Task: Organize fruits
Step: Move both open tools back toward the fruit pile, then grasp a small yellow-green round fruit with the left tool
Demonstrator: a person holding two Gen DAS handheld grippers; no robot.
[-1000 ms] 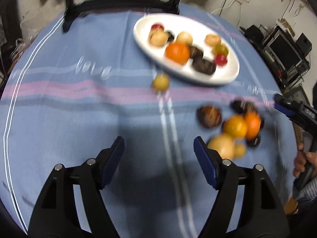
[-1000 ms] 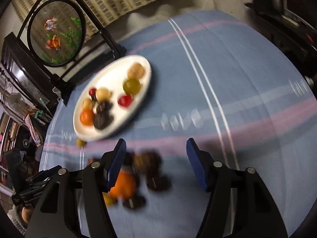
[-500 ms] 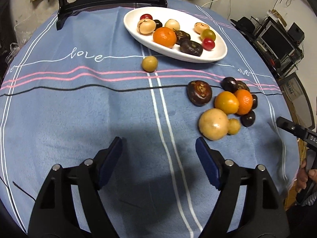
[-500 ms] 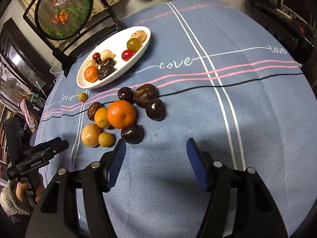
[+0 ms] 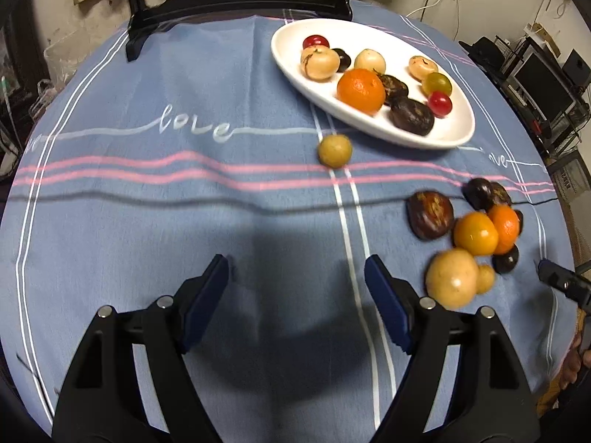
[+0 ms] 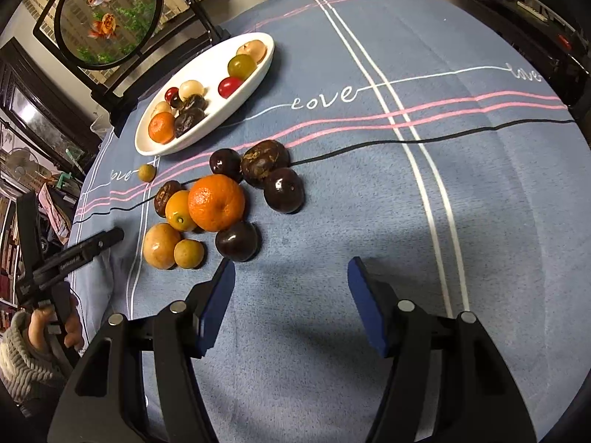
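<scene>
Left wrist view, read from left to right: bare blue tablecloth (image 5: 147,221) with a white "love" script, then the left gripper (image 5: 295,288) low in the frame, its jaws wide apart and holding nothing. Past the white double stripe a small yellow fruit (image 5: 334,150) lies alone, just short of the white oval plate (image 5: 461,136), which already carries an orange (image 5: 360,90), pale round fruits, dark ones and a red one. Farthest right sits the loose cluster: a brown wrinkled fruit (image 5: 430,214), two orange ones, a large tan fruit (image 5: 452,282) and some small dark ones, all touching or nearly so.

In the right wrist view the same plate (image 6: 147,146) lies up on the left, the cluster is below it around a big orange (image 6: 216,202), and a dark plum (image 6: 236,240) lies nearest the right gripper (image 6: 291,288), just beyond its left fingertip. That gripper's jaws are also spread and empty over bare cloth.

The work seems partway through: some fruit plated, about ten pieces left on the cloth. Neither gripper has committed to a piece. A sensible next move would be to centre the open jaws on an outlying fruit, such as the plum or the lone yellow one, and close gently, since round fruit could roll away.
</scene>
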